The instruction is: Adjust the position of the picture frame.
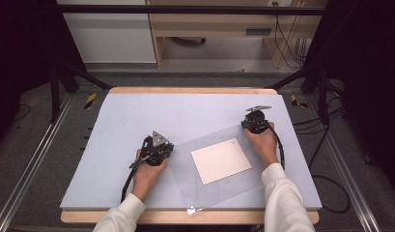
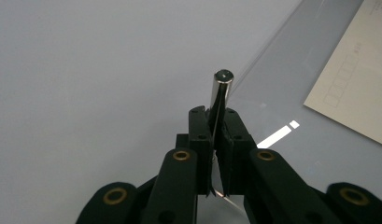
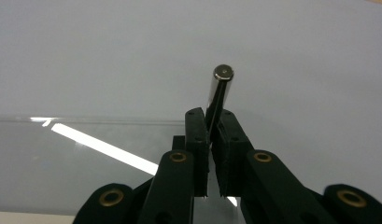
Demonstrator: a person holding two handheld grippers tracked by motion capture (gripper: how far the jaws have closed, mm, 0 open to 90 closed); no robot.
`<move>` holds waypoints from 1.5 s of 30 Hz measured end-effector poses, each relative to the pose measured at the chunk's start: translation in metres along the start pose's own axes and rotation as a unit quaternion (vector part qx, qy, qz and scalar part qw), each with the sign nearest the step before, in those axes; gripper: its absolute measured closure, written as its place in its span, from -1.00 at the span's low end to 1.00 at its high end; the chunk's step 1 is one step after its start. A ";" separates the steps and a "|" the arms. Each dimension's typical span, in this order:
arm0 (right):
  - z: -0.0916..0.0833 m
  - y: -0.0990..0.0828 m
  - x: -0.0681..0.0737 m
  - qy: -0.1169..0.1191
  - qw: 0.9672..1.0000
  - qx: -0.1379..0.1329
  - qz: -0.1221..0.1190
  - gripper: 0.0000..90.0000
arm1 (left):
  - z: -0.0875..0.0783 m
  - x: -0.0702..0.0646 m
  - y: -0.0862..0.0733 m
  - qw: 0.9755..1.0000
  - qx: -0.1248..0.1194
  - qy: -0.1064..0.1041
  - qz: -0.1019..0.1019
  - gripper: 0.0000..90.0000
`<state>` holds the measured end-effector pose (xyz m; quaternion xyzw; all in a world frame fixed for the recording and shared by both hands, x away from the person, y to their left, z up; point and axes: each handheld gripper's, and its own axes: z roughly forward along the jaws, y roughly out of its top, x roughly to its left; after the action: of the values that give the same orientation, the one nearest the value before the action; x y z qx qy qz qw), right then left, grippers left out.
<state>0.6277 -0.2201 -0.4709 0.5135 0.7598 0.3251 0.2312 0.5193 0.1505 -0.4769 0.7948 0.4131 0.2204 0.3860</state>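
Left claw [image 1: 159,153] clamped on the clear plastic sleeve's [image 1: 185,159] left edge. Right claw [image 1: 255,124] pinching its far right corner. White card [image 1: 220,160] lying inside, flat on the table [image 1: 127,116].

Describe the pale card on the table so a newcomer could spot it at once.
Start at the lavender mat covering the table. Toward its near right lies a clear plastic sleeve, between the left gripper and right gripper. The card lies inside its outline: the one opaque, cream rectangle, set askew.
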 end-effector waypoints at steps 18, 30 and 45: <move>-0.012 0.011 0.000 0.003 1.000 0.020 -0.011 0.91 | -0.007 0.004 0.011 1.000 0.013 -0.021 0.004 0.88; -0.031 0.033 0.007 0.006 0.998 0.050 -0.033 0.91 | -0.022 0.012 0.022 0.999 0.023 -0.045 0.013 0.85; -0.049 0.055 0.024 0.012 0.997 0.064 -0.053 0.91 | -0.044 0.028 0.031 0.998 0.023 -0.053 0.005 0.84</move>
<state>0.6196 -0.1964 -0.3978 0.4823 0.8077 0.2695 0.2059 0.5209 0.1811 -0.4248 0.8159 0.3930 0.1710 0.3880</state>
